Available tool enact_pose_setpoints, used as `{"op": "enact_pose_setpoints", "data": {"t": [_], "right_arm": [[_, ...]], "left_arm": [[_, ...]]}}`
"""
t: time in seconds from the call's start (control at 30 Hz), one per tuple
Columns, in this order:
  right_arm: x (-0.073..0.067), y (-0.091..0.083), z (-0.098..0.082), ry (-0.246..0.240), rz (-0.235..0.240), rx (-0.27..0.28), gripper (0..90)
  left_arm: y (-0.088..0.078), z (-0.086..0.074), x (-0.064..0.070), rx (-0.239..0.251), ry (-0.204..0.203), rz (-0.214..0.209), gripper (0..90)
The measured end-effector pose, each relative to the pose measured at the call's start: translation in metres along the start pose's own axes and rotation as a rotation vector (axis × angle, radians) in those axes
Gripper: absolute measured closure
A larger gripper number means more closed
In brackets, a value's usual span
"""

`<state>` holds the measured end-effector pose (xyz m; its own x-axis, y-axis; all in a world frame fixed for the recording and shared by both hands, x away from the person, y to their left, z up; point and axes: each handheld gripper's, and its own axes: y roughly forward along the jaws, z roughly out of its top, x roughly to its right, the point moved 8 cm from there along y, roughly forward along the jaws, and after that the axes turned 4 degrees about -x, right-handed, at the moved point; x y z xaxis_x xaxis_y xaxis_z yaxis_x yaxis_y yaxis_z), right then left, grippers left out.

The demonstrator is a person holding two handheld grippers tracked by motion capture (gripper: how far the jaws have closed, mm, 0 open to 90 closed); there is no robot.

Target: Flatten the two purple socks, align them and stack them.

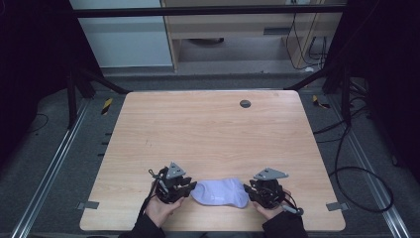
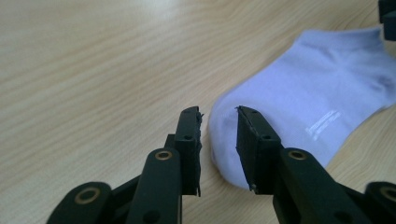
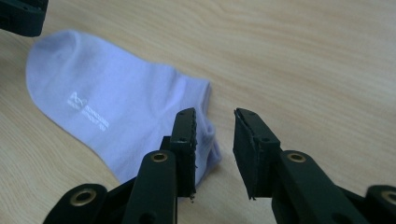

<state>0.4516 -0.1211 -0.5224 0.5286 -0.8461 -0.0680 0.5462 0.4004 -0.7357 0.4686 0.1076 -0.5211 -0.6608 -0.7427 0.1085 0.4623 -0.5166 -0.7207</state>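
High view first, since that's where we get the whole layout: our two hands come in at the near edge of the counter [image 1: 213, 129], and a pale lilac sock [image 1: 220, 193] lies flat between them, close to that near edge and roughly centred along it. The left tool [image 1: 188, 187] sits at the rounded toe end, and the right tool [image 1: 251, 189] at the other end.

From the left gripper view, the left tool [image 2: 218, 135] has its jaws spread with nothing between them, and the toe of the sock [image 2: 299, 107] lies just beyond and partly behind the right-hand jaw. From the right gripper view, the right tool [image 3: 215, 135] is spread too and empty; the sock [image 3: 121, 102] lies off to one side, so the gap mostly looks at bare wood.

What could go wrong, as we see it: the right tool isn't lined up on the fabric, so closing here would probably catch only a corner or nothing at all. The sock is thin, soft knit, so a pinch might grab just the top layer and the thing would bunch or slide on the smooth counter.

Materials: fine-knit sock with small white printed lettering, light wood-grain laminate, and black jaws with rough-looking pads. Toward the far edge there's a small dark round cap [image 1: 245, 103] set in the counter.
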Motion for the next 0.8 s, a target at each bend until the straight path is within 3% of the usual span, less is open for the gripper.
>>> {"op": "enact_pose_setpoints", "data": {"t": [0.17,0.27,0.4,0.57,0.7,0.8], "right_arm": [[-0.007,0.0,0.006,-0.029,0.04,0.066,74.9],[-0.012,0.006,0.006,-0.042,0.063,0.062,78.9],[-0.02,0.024,-0.003,-0.055,0.126,0.007,86.5],[-0.017,0.034,-0.008,-0.066,0.108,-0.041,89.6],[-0.017,0.033,-0.009,-0.063,0.107,-0.045,89.4],[-0.017,0.029,-0.005,-0.059,0.118,-0.019,87.7]], "left_arm": [[0.003,0.008,0.014,0.039,0.049,-0.01,71.6],[0.013,0.008,0.021,0.028,0.077,-0.004,74.3],[0.028,0.001,0.028,-0.019,0.096,-0.009,77.9],[0.036,-0.004,0.029,-0.04,0.107,-0.007,79.1],[0.034,-0.003,0.028,-0.034,0.1,-0.005,78.2],[0.029,0.0,0.025,-0.011,0.091,-0.003,74.7]]}}
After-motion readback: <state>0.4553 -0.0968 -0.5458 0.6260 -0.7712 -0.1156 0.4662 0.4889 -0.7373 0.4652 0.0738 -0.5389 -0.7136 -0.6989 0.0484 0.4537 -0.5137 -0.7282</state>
